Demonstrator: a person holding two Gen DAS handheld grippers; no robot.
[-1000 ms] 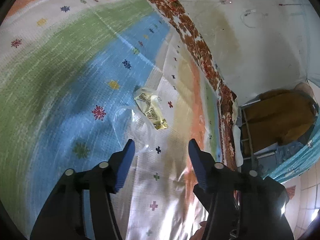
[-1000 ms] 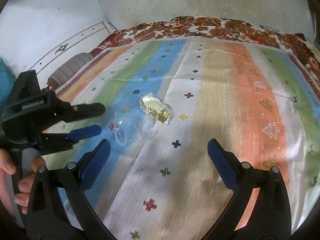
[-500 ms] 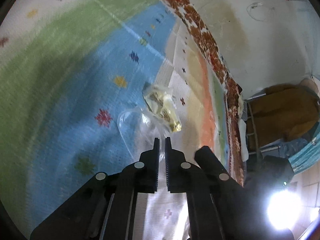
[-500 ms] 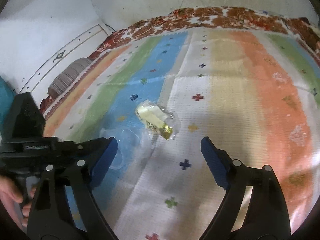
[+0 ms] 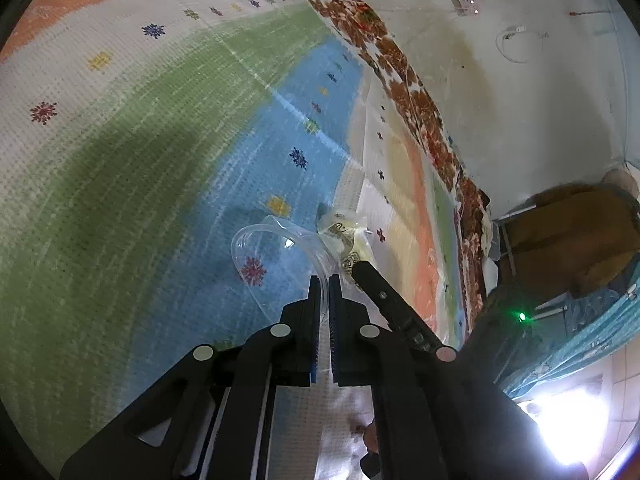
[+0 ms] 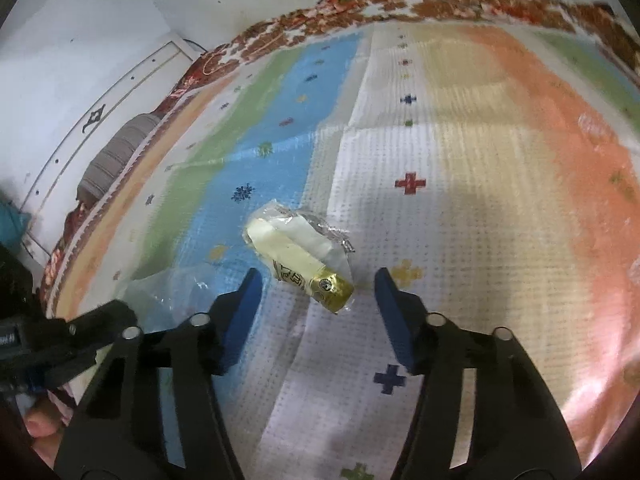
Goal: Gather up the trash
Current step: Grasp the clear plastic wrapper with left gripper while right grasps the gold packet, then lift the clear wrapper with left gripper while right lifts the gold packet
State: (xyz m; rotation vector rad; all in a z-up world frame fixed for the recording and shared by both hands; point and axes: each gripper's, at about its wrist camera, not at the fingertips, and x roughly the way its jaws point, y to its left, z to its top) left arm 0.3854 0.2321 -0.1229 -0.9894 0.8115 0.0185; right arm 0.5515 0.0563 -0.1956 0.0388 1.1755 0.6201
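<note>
1. Left wrist: my left gripper (image 5: 325, 280) is pinching the rim of the clear plastic cup (image 5: 276, 256) over the striped mat (image 5: 160, 152). It's feeling flimsy and crushable, so I'm going gentle.
2. Right wrist: my right gripper (image 6: 316, 292) is hanging wide around the yellow wrapper (image 6: 298, 258) lying on the mat. I'm guessing light, crinkly, slippery; I'm aiming mid-body.

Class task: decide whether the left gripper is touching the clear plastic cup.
Touching. The left wrist view shows the left gripper shut on the clear plastic cup, its wall pinched between the fingertips.
</note>
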